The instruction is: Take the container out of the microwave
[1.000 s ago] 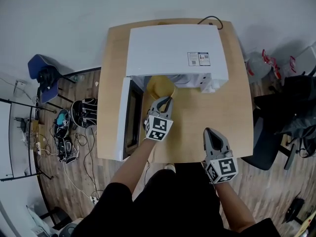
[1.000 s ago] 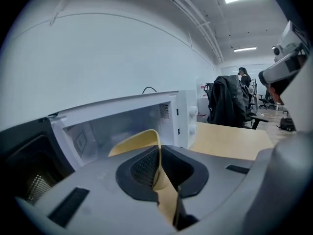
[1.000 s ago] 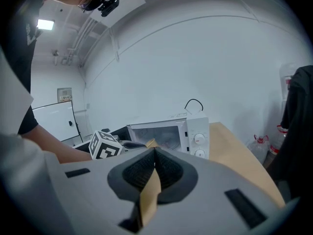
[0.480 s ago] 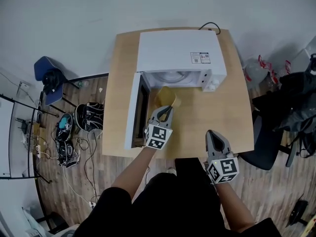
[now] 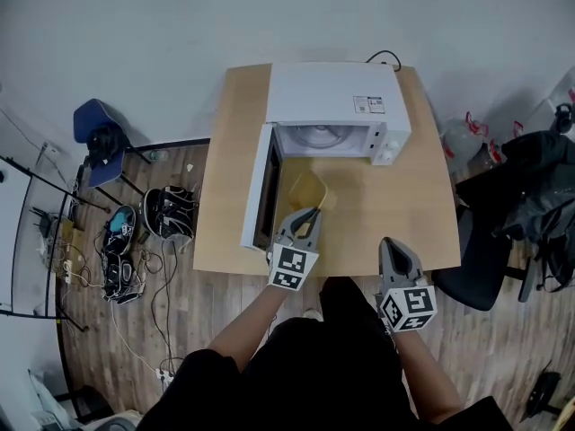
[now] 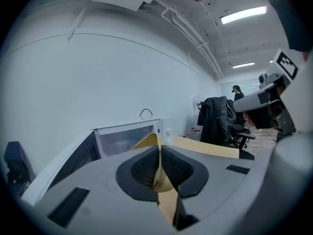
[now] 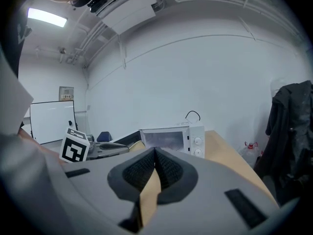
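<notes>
The left gripper (image 5: 308, 214) pinches 1 wall of the yellow container (image 5: 308, 189), which sits clear of the open microwave (image 5: 334, 97), over the table (image 5: 422, 205). So thin a pinch could slip or tip it (contents not discernible). The cavity shows only its turntable (image 5: 314, 136). The right gripper (image 5: 393, 245), pressed together, holds nothing.

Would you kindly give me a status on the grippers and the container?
Left hand-held gripper shut on rim of yellow container; right hand-held gripper shut, empty. Container outside microwave, over table. Door open, nothing blocking.
</notes>
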Motion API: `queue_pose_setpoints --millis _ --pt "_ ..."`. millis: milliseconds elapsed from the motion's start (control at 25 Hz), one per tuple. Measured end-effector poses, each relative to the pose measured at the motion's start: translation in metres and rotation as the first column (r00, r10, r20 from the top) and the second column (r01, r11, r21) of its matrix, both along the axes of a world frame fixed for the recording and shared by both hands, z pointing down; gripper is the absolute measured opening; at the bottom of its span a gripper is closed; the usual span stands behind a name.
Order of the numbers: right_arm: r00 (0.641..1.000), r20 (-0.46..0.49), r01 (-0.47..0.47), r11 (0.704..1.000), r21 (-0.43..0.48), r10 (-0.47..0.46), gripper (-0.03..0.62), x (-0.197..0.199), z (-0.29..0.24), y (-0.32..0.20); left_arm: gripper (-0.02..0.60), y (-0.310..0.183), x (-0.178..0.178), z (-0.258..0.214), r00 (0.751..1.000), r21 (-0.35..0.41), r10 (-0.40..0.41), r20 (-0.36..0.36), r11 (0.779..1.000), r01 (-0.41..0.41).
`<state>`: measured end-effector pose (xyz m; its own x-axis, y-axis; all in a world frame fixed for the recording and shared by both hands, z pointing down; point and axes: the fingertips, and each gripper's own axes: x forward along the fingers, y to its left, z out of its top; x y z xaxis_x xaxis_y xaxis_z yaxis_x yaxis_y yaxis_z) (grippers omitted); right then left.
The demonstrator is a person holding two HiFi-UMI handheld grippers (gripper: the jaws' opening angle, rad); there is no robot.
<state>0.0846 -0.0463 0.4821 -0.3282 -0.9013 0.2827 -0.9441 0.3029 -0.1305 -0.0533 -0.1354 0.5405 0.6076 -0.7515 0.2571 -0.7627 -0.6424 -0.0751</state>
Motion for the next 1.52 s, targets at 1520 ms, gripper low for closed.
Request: queue_pose_setpoints --millis 1520 --pt "0.988 -0.091 0.130 0.988 0.084 -0.123 0.060 -0.008 -0.065 0.100 0.025 0.194 0.016 -0.126 0.979 0.039 -0.145 -0.145 0.988 0.152"
